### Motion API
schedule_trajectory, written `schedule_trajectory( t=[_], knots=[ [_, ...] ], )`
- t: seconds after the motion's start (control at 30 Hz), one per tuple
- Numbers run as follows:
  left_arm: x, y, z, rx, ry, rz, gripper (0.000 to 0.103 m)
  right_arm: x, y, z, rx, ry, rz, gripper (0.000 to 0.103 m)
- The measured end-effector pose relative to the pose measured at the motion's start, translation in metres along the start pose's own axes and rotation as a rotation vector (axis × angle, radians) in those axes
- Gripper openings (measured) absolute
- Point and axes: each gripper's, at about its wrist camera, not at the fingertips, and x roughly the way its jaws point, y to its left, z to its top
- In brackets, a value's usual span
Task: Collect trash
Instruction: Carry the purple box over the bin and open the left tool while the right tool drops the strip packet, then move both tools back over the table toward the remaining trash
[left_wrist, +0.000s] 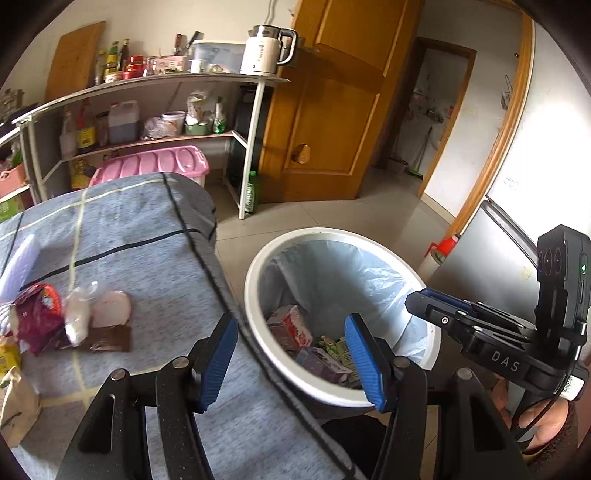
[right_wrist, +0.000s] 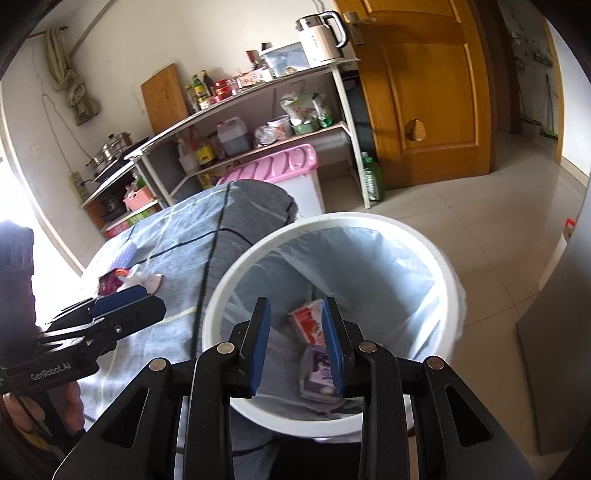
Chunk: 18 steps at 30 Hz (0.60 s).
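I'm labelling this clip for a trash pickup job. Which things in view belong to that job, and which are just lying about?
Part of the job:
- white bin with cartons inside
- wrappers on the blue cloth
- paper bag
- left tongs and right tongs, both empty

Just lying about:
- kettle
- pink crate
- green bottle
- shelf bottles and jars

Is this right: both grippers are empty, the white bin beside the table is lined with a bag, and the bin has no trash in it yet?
Not quite. The bin already holds trash: a red-and-white carton and a purple carton lie at the bottom, as the right wrist view shows. The rest stands: the left gripper and right gripper are empty, and the bag lines the bin.
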Motion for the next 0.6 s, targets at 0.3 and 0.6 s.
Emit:
schedule_trajectory(
  t=[0.3, 0.6],
  knots=[
    [-0.041, 0.043, -0.015, -0.055, -0.058, 0.125, 0.060, 0.014, 0.053, -0.002, -0.078, 0.014, 0.084, 0.030],
    [-0.076, 0.092, -0.031, -0.123, -0.097, 0.213, 0.060, 0.038, 0.102, -0.003, -0.150, 0.046, 0.154, 0.030]
  ],
)
